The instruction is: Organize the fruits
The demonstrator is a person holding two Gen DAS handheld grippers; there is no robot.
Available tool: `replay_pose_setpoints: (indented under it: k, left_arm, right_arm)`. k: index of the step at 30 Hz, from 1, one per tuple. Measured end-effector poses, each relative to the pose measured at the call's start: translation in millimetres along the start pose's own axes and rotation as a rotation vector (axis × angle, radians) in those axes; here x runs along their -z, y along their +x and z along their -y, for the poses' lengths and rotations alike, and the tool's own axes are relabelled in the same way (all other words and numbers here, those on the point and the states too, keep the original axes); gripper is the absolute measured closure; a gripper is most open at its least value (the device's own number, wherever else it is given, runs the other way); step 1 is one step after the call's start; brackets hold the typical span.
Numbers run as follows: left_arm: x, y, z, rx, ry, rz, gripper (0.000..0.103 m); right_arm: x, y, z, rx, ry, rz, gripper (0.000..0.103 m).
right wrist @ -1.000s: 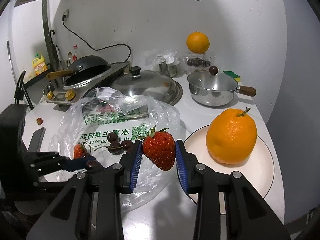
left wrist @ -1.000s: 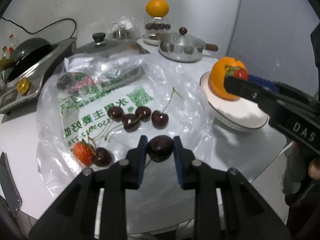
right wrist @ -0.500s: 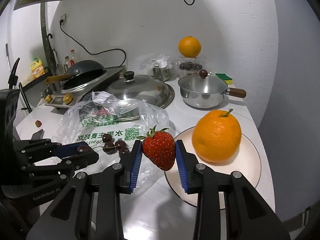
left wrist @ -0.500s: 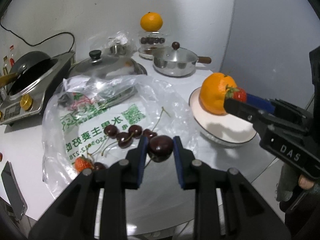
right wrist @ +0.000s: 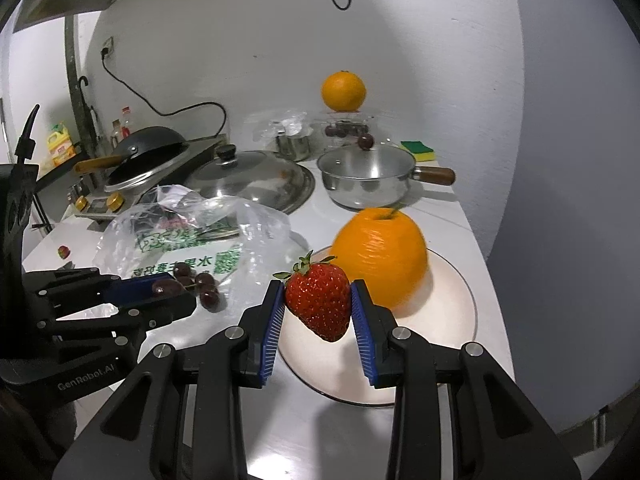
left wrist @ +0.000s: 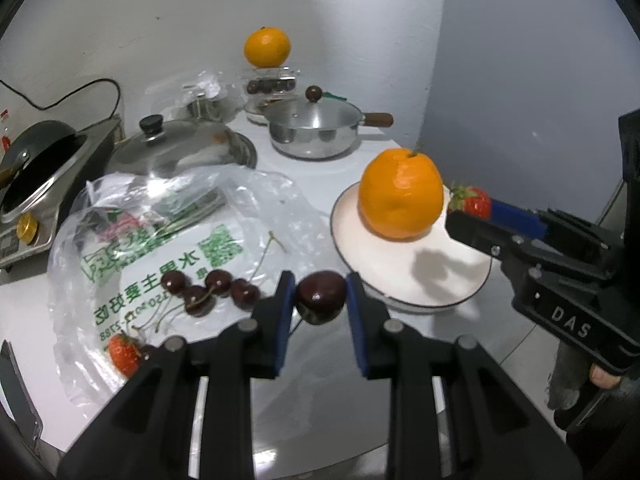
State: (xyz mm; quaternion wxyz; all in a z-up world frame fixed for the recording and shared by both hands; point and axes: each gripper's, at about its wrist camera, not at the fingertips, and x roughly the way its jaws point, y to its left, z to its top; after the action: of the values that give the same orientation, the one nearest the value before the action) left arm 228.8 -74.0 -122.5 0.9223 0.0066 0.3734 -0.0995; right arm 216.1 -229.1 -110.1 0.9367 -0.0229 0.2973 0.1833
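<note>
My left gripper (left wrist: 319, 294) is shut on a dark cherry (left wrist: 321, 297), held above the table just left of the white plate (left wrist: 404, 288). A large orange (left wrist: 400, 194) sits on that plate. My right gripper (right wrist: 318, 304) is shut on a red strawberry (right wrist: 319, 305) over the plate's (right wrist: 452, 320) near left part, beside the orange (right wrist: 380, 258). Several cherries (left wrist: 212, 286) and one strawberry (left wrist: 123, 354) lie on the clear plastic bag (left wrist: 168, 240). The right gripper (left wrist: 470, 210) appears at the right of the left wrist view, the left gripper (right wrist: 168, 288) at the left of the right wrist view.
Behind stand a steel saucepan (left wrist: 316, 130) with lid, a large pot lid (left wrist: 176, 150), a wok on a cooker (left wrist: 36, 160), and a second orange (left wrist: 267, 47) on a box of cherries. A sponge (right wrist: 417, 150) lies at the back right. The table edge runs close on the right.
Both grippers have moved to the right with their fruit. The strawberry now hangs over the plate's near part, and the cherry has come up close to the plate's left rim.
</note>
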Motion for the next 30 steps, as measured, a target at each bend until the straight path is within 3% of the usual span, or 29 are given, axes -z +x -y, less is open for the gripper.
replay_pose_setpoints:
  k: [30]
  left_arm:
    - [-20.7,65.4,56.2,0.049,0.066,-0.071,0.076]
  right_arm:
    - [24.8,24.4,76.3,0.037,0.078,-0.062,0.067]
